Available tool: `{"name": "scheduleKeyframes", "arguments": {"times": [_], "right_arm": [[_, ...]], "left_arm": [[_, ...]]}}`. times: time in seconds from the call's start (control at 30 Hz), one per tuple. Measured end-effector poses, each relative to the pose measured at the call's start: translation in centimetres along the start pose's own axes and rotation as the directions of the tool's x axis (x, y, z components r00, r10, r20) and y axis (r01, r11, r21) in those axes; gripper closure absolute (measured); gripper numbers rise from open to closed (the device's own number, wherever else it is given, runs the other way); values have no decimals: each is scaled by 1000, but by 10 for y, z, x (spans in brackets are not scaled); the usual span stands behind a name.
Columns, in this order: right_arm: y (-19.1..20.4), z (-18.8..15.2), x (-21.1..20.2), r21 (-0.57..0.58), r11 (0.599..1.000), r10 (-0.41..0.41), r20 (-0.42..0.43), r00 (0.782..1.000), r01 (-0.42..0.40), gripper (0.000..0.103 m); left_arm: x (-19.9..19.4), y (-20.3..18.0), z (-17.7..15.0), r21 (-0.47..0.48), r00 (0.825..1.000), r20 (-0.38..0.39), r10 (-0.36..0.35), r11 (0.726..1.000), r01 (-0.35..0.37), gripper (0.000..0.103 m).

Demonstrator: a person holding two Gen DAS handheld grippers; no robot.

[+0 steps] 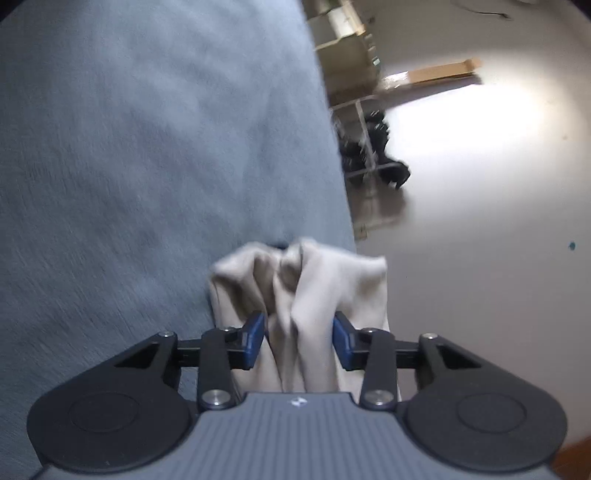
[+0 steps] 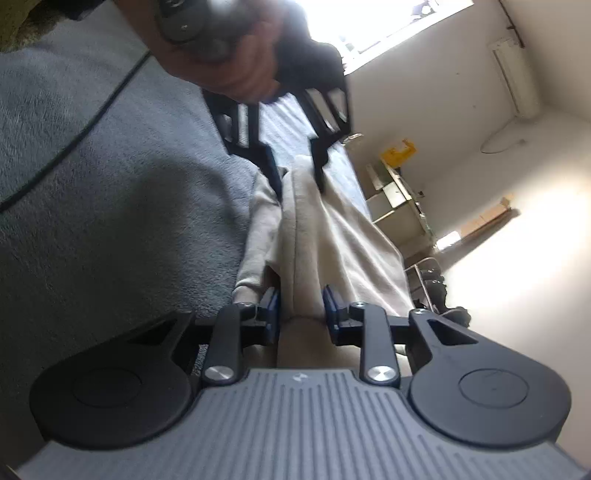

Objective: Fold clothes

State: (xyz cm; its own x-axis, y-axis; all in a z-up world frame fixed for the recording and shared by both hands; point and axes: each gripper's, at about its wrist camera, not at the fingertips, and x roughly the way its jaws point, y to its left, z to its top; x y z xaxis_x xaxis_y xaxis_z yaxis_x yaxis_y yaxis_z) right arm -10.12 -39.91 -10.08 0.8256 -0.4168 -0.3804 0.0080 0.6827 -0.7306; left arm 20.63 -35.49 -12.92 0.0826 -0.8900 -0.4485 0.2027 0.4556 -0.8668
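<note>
Cloth (image 1: pixel 299 291), beige and bunched, is pinched between the pads of the left hand-held gripper (image 1: pixel 298 341) and, at its other end, the right hand-held gripper (image 2: pixel 300 312). Blue-grey carpet (image 1: pixel 147 147) spreads beneath and to their left; pale wall (image 2: pixel 424 122), window (image 2: pixel 388 18) and shelving (image 1: pixel 351 55) stand beyond.

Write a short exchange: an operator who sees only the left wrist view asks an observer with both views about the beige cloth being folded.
Operator: My left gripper pinches a bunch of cloth. Is its other end held?
Observer: Yes, the right gripper has a fold of it between its blue pads.
Operator: Anything else on the grey blanket?
Observer: A black cable lies across it, apart from the cloth.
</note>
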Motion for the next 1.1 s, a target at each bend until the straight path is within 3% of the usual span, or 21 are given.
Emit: {"name": "scheduleKeyframes", "arguments": {"times": [0.2, 0.33, 0.4, 0.5, 0.6, 0.7, 0.77, 0.87, 0.97, 1.1], "right_arm": [[-1, -5, 2, 38, 999, -2, -5, 1000, 2, 73], [-1, -9, -2, 45, 999, 1, -1, 1000, -1, 75], [-3, -9, 6, 43, 999, 5, 4, 1000, -5, 82], [-8, -9, 5, 51, 999, 5, 16, 1000, -5, 89], [-9, -11, 2, 51, 999, 11, 23, 1000, -12, 89], [-1, -17, 3, 34, 999, 32, 10, 999, -32, 89], [0, -17, -1, 26, 999, 31, 13, 999, -32, 89], [-6, -15, -1, 44, 998, 39, 19, 999, -40, 89], [-5, -19, 6, 48, 997, 52, 13, 999, -53, 89], [-3, -17, 8, 58, 997, 43, 7, 999, -44, 87]], "left_arm": [[8, -22, 3, 83, 997, 15, 77, 993, -78, 64], [18, -39, 3, 146, 992, 27, 127, 981, -129, 78], [20, -46, 2, 174, 988, 41, 149, 973, -154, 83], [8, -57, 1, 196, 990, 82, 113, 972, -127, 86], [1, -58, -6, 233, 988, 113, 102, 964, -126, 86], [8, -35, -4, 153, 988, 92, 122, 979, -136, 87], [4, -29, -3, 118, 991, 100, 88, 988, -99, 87], [-1, -37, -6, 193, 990, 123, 74, 976, -97, 87], [13, -25, -4, 175, 988, 99, 117, 975, -133, 86], [16, -13, -3, 167, 992, 94, 80, 981, -95, 82]]}}
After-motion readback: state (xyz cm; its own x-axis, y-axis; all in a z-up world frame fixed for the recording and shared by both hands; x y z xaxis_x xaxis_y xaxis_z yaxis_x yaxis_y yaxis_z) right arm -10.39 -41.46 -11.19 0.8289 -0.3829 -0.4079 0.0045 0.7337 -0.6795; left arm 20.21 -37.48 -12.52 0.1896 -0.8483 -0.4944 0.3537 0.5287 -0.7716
